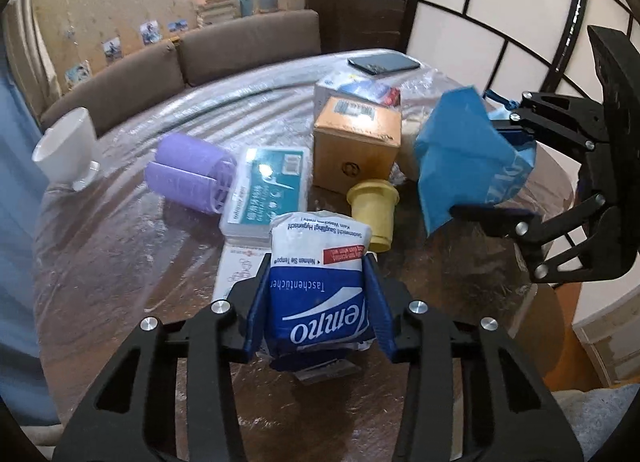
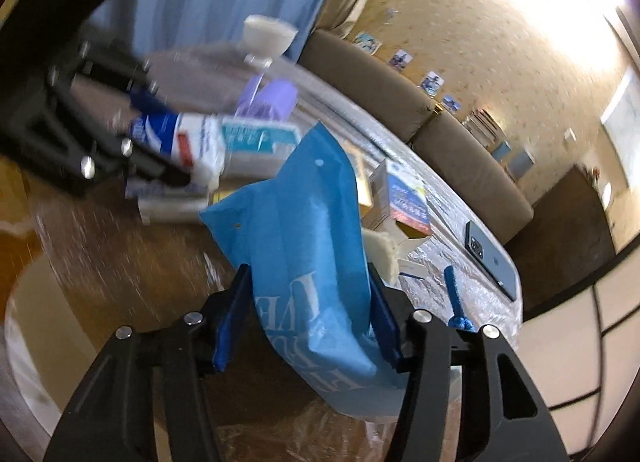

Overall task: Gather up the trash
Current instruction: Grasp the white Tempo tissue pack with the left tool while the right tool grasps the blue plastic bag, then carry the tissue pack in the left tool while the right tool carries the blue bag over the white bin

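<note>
From the left wrist view, the tissue pack (image 1: 320, 286) is sitting at the centre of the table (image 1: 120, 262) between the pads of the left gripper (image 1: 318, 302), with the flat box (image 1: 268, 190) lying just beyond it at eleven o'clock and the small jar (image 1: 374, 214) standing close at one o'clock. The roller (image 1: 188, 178) is lying beside the flat box at ten o'clock, the cup (image 1: 66, 150) is standing farther out near the table's edge, and the cardboard box (image 1: 356, 142) is sitting behind the jar at twelve o'clock, with the phone (image 1: 384, 62) lying at the far edge behind it. At three o'clock the crumpled bag (image 1: 460, 158) is hanging above the table in the right gripper (image 1: 504, 170), well apart from the tissue pack.
</note>
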Demonstrator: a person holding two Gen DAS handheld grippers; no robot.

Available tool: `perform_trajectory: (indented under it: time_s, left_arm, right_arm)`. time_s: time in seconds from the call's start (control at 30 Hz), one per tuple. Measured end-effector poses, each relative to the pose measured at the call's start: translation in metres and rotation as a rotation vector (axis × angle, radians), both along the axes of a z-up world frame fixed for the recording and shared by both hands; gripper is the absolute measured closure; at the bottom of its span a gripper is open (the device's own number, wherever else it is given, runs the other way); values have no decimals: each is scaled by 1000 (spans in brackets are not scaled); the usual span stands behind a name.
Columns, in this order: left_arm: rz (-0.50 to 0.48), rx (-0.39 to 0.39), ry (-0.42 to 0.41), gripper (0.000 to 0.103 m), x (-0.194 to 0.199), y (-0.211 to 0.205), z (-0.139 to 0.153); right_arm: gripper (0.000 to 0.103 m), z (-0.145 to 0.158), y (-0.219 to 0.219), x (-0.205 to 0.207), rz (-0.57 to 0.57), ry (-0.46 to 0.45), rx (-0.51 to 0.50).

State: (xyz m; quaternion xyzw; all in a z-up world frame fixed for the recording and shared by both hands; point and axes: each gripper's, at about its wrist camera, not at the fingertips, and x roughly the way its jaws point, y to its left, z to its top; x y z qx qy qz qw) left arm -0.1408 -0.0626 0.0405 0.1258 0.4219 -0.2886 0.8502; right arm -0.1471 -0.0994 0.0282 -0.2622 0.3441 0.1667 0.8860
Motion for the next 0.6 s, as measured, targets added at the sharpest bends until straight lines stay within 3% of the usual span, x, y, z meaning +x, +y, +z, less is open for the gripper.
perform_trajectory:
  time_s: [0.13, 0.3, 0.6]
  left_arm:
    - [49, -64, -33, 58, -9, 11, 14]
    - [92, -141, -43, 58, -23, 24, 27]
    - [120, -185, -57, 58, -45, 28, 36]
  right_arm:
    - [52, 13, -17, 3, -67, 25, 173]
    - [52, 22, -47, 5, -139, 116, 471]
    - [56, 25, -51, -15, -161, 135, 563]
